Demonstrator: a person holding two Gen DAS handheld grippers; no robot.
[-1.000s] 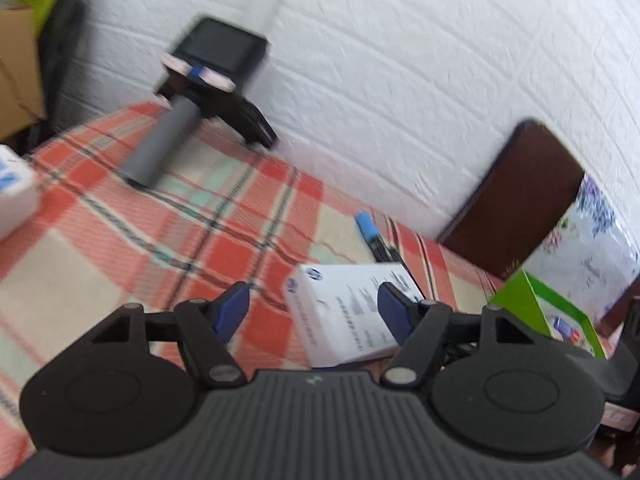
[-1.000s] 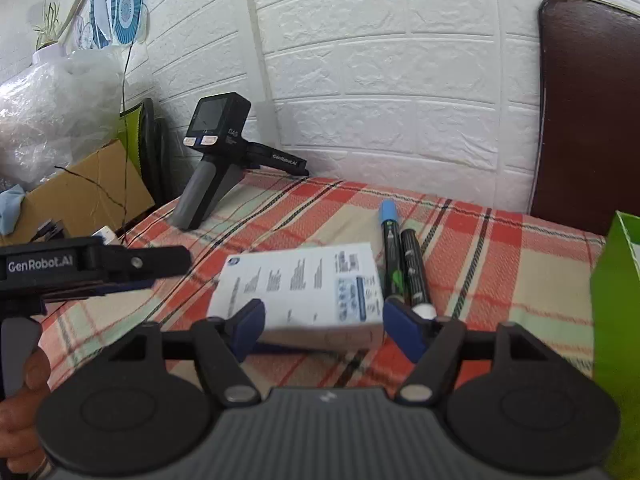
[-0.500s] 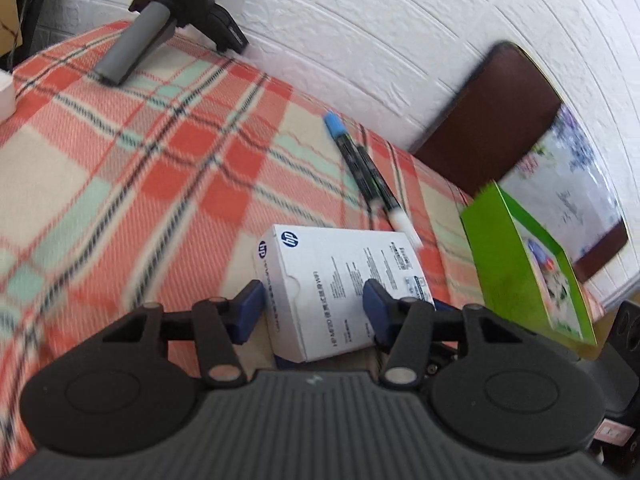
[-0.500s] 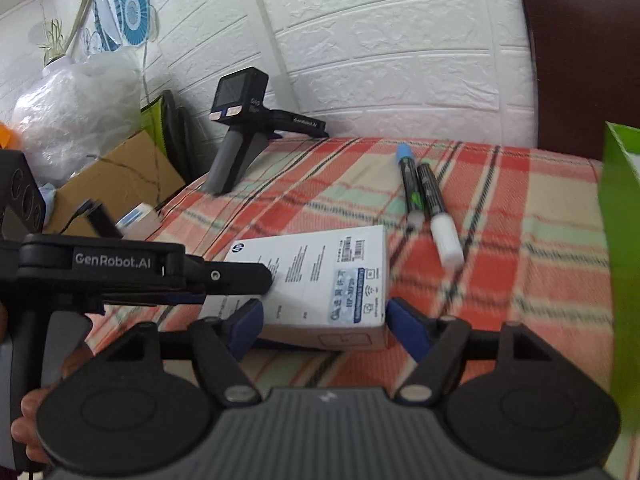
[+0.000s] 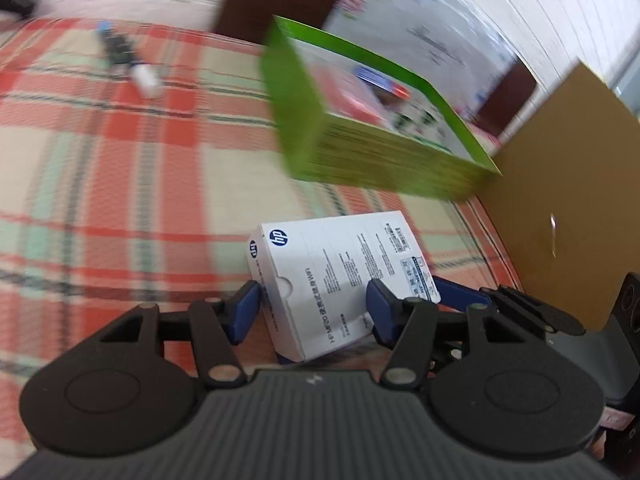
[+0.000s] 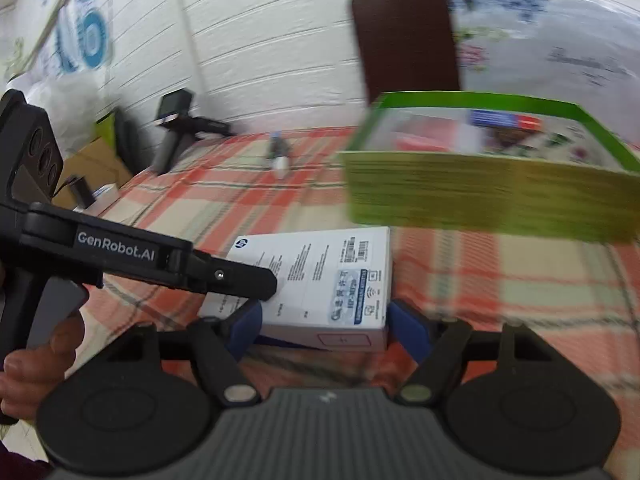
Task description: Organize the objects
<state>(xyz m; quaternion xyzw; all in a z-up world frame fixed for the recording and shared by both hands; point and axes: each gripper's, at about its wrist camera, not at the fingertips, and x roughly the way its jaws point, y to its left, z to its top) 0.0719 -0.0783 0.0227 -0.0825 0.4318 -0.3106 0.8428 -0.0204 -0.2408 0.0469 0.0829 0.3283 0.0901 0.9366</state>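
A white HP box point(image 5: 340, 264) is carried just above the plaid tablecloth point(image 5: 100, 160), held by both grippers. My left gripper point(image 5: 312, 308) has its blue pads against the box's near end, one at the end face and one on the top face; its jaws are opening slightly. In the right wrist view its black finger point(image 6: 240, 278) lies across the box point(image 6: 320, 272). My right gripper point(image 6: 324, 324) is shut on the box's two long sides. A green box point(image 5: 360, 148) stands right behind it, also seen as the green box point(image 6: 480, 196).
Two markers point(image 6: 280, 152) lie farther back on the cloth. A spare gripper device point(image 6: 176, 128) rests by the white brick wall. Brown cardboard point(image 5: 560, 200) stands to the right of the green box. A dark chair back point(image 6: 404, 40) rises behind. A hand point(image 6: 40, 360) holds the left gripper.
Both grippers have carried the white box to the right across the table, away from the markers and up to the green box. Both views swung right.
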